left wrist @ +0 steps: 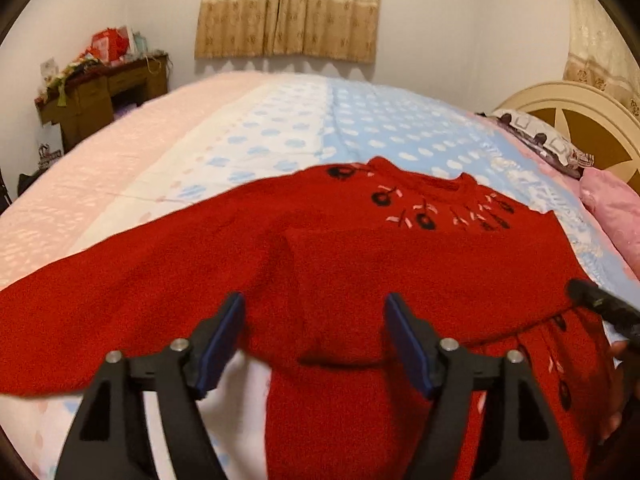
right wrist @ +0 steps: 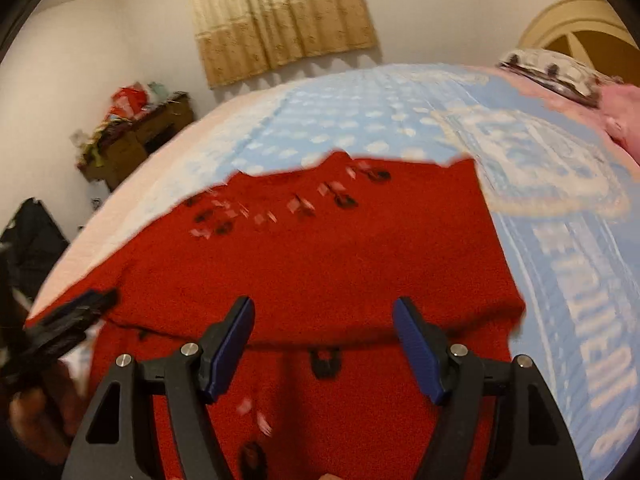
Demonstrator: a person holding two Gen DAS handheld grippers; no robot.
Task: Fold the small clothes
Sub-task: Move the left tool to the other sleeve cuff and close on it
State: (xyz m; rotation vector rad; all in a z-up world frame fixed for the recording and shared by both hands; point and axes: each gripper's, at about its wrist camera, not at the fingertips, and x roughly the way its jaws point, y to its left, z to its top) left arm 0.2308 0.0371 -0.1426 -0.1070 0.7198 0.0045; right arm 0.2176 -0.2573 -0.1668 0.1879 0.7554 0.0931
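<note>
A small red knit dress (left wrist: 360, 264) with black and white embroidery lies spread on the bed; it also fills the right wrist view (right wrist: 320, 264). One sleeve is folded across the chest, the other stretches out to the left. My left gripper (left wrist: 314, 312) is open and empty, hovering above the folded sleeve. My right gripper (right wrist: 324, 316) is open and empty above the waist seam. The right gripper's tip shows at the left view's right edge (left wrist: 600, 308); the left gripper shows at the right view's left edge (right wrist: 68, 328).
The bed has a pink, white and blue dotted cover (left wrist: 280, 128). Pillows (left wrist: 552, 140) and a cream headboard (left wrist: 580, 112) are at the right. A cluttered wooden desk (left wrist: 100, 88) stands by the far wall under a beige curtain (left wrist: 288, 8).
</note>
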